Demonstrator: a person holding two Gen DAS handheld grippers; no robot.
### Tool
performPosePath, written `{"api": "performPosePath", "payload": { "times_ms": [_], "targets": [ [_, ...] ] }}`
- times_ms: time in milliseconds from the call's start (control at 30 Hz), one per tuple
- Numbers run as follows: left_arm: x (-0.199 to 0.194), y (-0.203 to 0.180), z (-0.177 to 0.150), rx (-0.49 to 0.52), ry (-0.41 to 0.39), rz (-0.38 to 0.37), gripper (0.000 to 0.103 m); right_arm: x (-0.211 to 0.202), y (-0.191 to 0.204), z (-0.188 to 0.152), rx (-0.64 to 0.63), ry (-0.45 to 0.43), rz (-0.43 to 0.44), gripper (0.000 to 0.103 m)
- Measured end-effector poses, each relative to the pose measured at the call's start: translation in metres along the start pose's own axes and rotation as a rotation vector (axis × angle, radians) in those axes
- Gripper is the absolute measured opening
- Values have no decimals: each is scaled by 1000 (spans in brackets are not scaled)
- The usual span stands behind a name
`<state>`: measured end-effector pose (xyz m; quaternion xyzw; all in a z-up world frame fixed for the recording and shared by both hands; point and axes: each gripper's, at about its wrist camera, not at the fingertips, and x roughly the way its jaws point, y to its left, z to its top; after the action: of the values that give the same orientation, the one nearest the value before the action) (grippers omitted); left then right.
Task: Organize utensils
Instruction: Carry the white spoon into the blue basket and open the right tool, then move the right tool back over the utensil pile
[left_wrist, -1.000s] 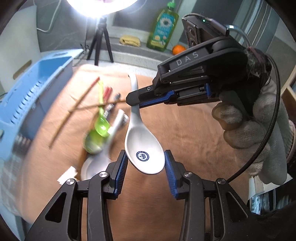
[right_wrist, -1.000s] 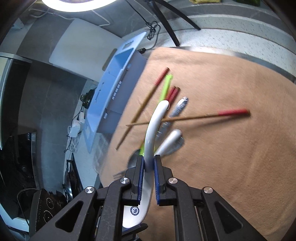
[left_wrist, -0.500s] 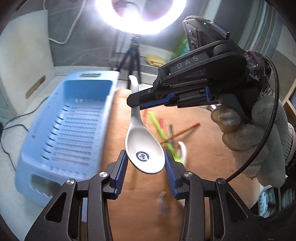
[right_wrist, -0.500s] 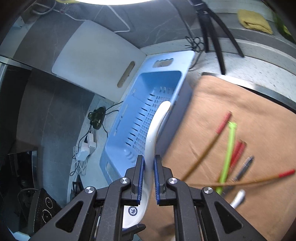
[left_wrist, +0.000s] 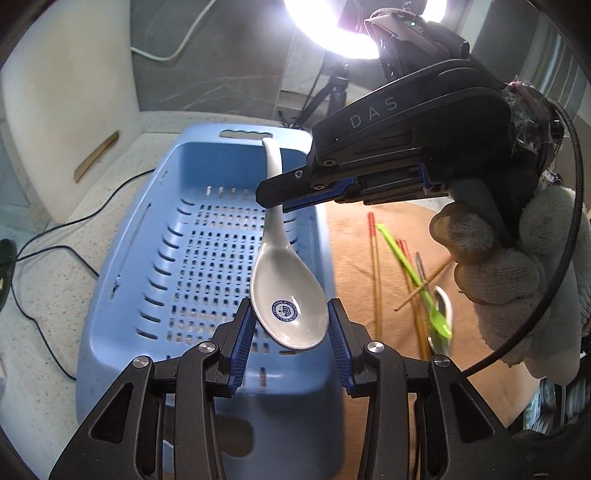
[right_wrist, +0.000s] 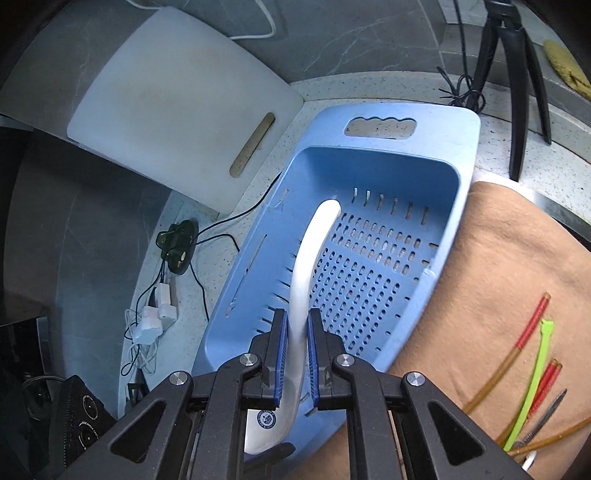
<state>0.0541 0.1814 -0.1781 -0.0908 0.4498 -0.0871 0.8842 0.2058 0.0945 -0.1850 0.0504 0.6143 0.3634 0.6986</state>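
You are holding the white ceramic spoon (left_wrist: 286, 291) in the air over the blue perforated basket (left_wrist: 122, 302), and both grippers are sharing the load: the left gripper (left_wrist: 290, 334) is clamping the sides of the bowl between its blue pads, and the right gripper (right_wrist: 295, 354) is pinching the handle with its jaws nearly together. In the left wrist view your gloved hand (left_wrist: 517, 269) is wrapping the right tool's grip at the right of the frame. The basket is sitting on the speckled counter (right_wrist: 373, 92), just left of the tan cloth (right_wrist: 498, 258), and what shows of its floor is bare, so by my reading nothing is sorted yet and this spoon is going in first. Waiting on the cloth to the right are the red-tipped chopsticks (right_wrist: 528, 332), a green plastic spoon (left_wrist: 417, 277) and what looks like a metal utensil (right_wrist: 546, 413) lying partly under them; the heap is blurred, so I am not counting pieces. A white cutting board (right_wrist: 177, 103) is leaning against the far wall beyond the basket. The spoon is not touching the basket yet, so you are probably looking at lowering it and letting go with both tools, then returning for the rest.
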Motion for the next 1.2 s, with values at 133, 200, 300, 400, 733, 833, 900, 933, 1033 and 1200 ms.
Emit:
{"api": "performPosePath", "payload": {
  "times_ms": [133,200,300,400,733,833,900,933,1033,1200],
  "targets": [
    [1,8,0,-20,4,30,38,5,6,2,-44,5,-31,13],
    [0,15,2,-34,-1,43,37,3,10,1,-76,-4,-48,13],
    [-9,16,3,-42,-20,62,37,-3,13,-2,-106,-19,-58,27],
    [-18,15,2,-47,-39,73,37,-17,14,-8,-128,-48,-72,32],
    [-48,-14,-12,-49,-100,108,37,-95,-2,-41,-168,-158,-55,42],
    [-55,-28,-19,-59,-113,107,37,-121,-13,-53,-158,-204,-59,42],
    [-59,-38,-23,-61,-115,106,37,-137,-20,-63,-164,-221,-76,42],
    [-60,-43,-25,-60,-116,104,37,-143,-22,-68,-166,-225,-83,42],
    [-62,-60,-33,-50,-114,94,37,-163,-32,-83,-183,-231,-112,42],
    [-62,-97,-51,-1,-101,77,38,-182,-54,-108,-198,-214,-174,49]
  ]
}}
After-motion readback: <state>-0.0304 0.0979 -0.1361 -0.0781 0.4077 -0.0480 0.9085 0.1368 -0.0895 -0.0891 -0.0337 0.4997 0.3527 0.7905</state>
